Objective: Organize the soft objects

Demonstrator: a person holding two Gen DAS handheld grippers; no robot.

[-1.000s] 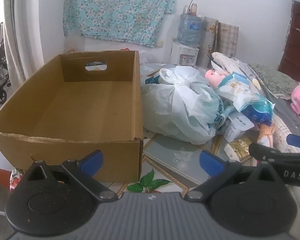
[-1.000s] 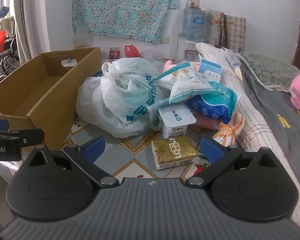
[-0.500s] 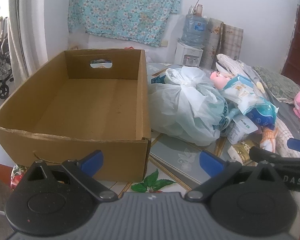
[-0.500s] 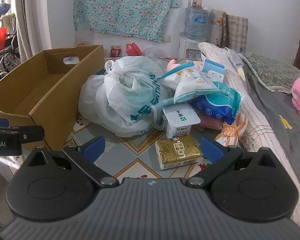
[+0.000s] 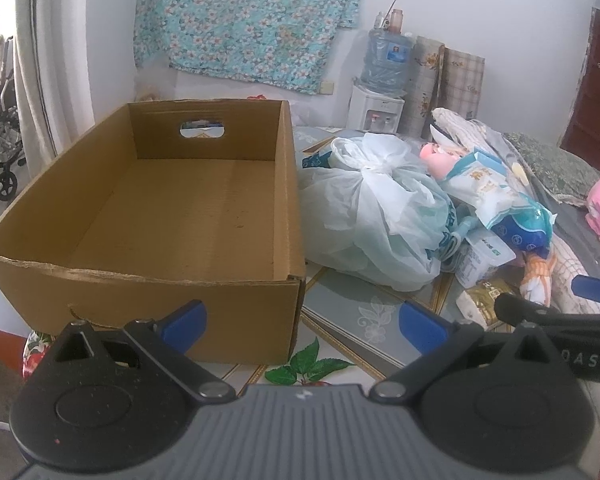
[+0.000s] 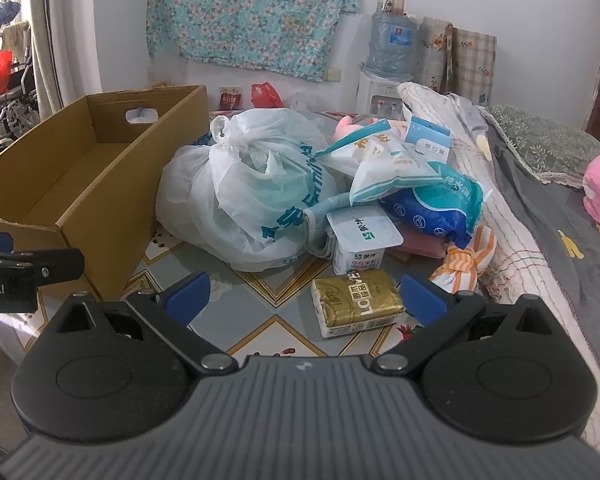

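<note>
- The brown cardboard box (image 5: 172,208) sits on the left with nothing inside.
- The left hand-held gripper (image 5: 303,322) is wide apart and holds nothing.
- A tied white plastic bag (image 6: 244,196) lies just beside the box.
- The gold tissue pack (image 6: 356,302) lies on the table, in front of the right hand-held gripper (image 6: 305,294), also wide apart.

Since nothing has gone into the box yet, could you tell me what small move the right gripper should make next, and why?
Probably ease the right gripper forward and down onto the gold pack. Its jaws are open and empty, the pack lies nearest, loose on the tabletop and apart from the pile, and the cardboard box stands empty to the left.
</note>
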